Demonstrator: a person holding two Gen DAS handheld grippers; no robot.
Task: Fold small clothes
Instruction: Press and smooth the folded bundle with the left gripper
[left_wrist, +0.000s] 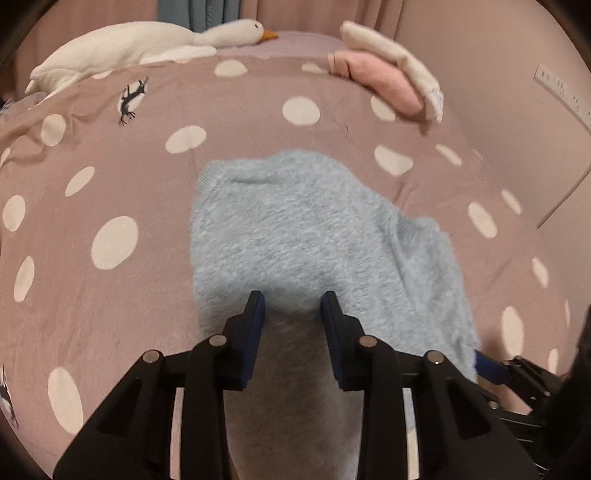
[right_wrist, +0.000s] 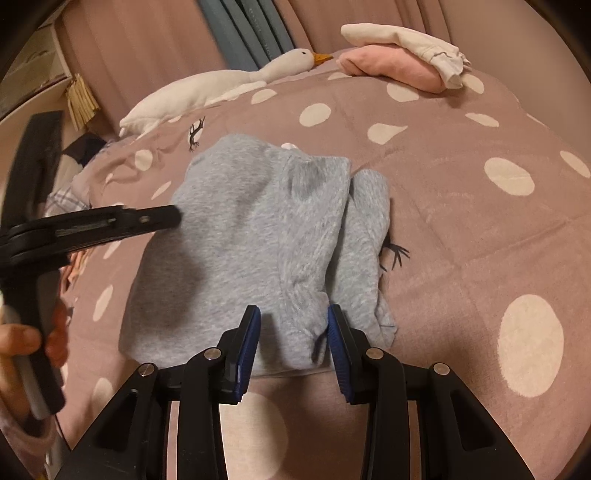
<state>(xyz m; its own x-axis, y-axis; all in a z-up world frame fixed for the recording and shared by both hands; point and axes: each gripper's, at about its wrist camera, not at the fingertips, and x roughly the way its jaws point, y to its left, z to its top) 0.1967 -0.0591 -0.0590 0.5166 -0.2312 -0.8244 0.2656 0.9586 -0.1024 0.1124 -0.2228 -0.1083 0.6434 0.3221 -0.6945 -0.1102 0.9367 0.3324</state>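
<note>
The bed (right_wrist: 461, 229), under its dotted cover, is my work surface, so everything lies flat on it. A goose (right_wrist: 229, 85) toy rests along the far left edge, out of the way. At the far right I keep a pile (right_wrist: 399, 62) of clothes that look already folded, cream on pink, well apart from the working spot.

The grey top (right_wrist: 258, 236) lies in the middle, near me, partly folded: its right side is doubled over, leaving a narrow strip beside the main panel. I judge the near hem is the part to lift and carry away from me next.

My left hand-held gripper (left_wrist: 293, 301) hangs over the top's near edge. Its jaws stand narrowly apart with fleece between them and below; whether the pads (left_wrist: 258, 314) actually pinch it, I cannot tell.

My right hand-held gripper (right_wrist: 293, 314) sits at the near right hem, jaws also narrowly apart, a bunched ridge of cloth between them. I cannot tell if it has a hold either.
</note>
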